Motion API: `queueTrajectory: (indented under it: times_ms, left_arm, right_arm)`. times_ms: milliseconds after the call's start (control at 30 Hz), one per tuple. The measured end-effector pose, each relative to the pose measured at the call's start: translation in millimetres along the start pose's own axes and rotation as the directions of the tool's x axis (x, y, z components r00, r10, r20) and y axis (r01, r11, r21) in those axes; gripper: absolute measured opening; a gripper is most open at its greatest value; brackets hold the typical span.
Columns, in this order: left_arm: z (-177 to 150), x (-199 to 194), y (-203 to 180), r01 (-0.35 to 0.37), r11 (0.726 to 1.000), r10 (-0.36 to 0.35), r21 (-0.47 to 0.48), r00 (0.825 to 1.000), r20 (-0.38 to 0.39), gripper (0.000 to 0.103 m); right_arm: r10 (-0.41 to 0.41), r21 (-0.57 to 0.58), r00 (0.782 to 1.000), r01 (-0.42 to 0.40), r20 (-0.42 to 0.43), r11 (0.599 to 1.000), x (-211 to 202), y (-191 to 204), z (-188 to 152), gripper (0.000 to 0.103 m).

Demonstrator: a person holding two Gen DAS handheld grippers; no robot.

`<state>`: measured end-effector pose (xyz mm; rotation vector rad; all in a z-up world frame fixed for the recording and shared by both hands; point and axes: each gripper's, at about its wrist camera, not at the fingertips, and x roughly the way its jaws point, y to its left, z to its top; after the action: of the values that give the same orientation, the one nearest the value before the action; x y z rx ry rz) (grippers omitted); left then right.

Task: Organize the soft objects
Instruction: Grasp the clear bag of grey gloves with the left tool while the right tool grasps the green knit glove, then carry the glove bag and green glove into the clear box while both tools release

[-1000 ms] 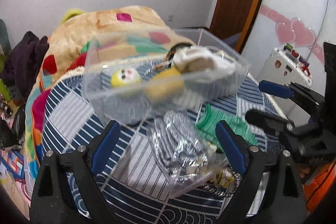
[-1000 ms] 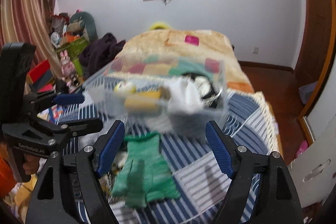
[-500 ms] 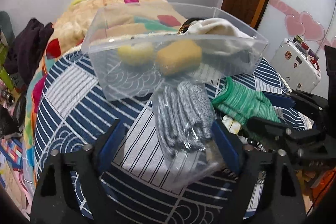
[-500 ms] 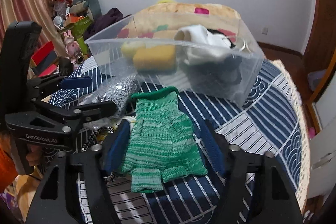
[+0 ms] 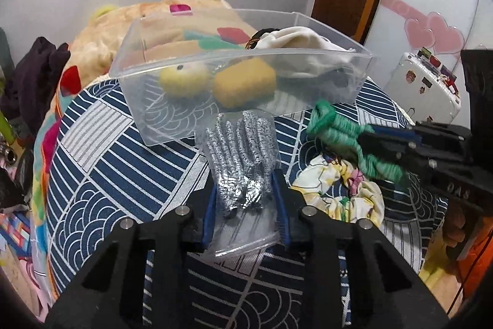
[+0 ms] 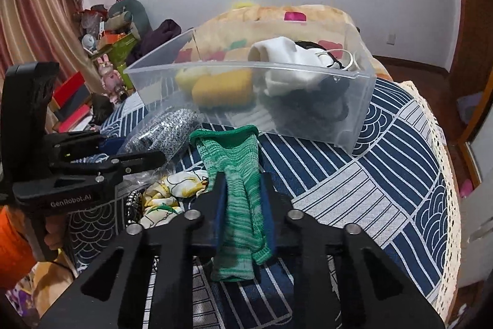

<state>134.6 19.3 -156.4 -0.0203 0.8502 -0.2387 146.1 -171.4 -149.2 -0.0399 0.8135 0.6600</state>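
Observation:
A clear plastic bin (image 5: pixel 144 100) (image 6: pixel 354 125) sits on the blue-and-white patterned bed. It holds a yellow plush, an orange sponge (image 5: pixel 245 82) (image 6: pixel 222 90), white cloth and dark items. My left gripper (image 5: pixel 246 190) is shut on a clear bag of grey gloves (image 5: pixel 242 153), which also shows in the right wrist view (image 6: pixel 160 131). My right gripper (image 6: pixel 243 199) is shut on a green knitted glove (image 6: pixel 237 171), also seen in the left wrist view (image 5: pixel 336 128). Both lie just in front of the bin.
A floral scrunchie (image 5: pixel 339 187) (image 6: pixel 172 196) lies between the two grippers. A beige patchwork blanket (image 5: pixel 123 23) is heaped behind the bin. A white suitcase (image 5: pixel 425 88) stands right of the bed, clutter (image 6: pixel 107 45) to its left.
Both grippers came down towards the bed and closed: the left on the bag of grey gloves, the right on the green glove. The bin now looks nearer.

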Motion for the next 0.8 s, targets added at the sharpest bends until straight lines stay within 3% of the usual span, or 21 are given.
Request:
queueTrajectory:
  times_ms: [467,800]
  left_arm:
    - [5.2,-48.7,0.5,0.02,1.0,-0.02,0.001,0.994,0.106,0.031]
    - [37.8,-79.0,14.8,0.007,0.999,0.002,-0.038,0.973,0.23,0.031]
  right_arm:
    - [-0.009,0.008,0.991,0.008,0.132,1.0,-40.7,-2.4,11.6,0.012]
    - [-0.014,-0.017,0.963,0.019,0.268,1.0,-63.4,6.7,47.3,0.012]
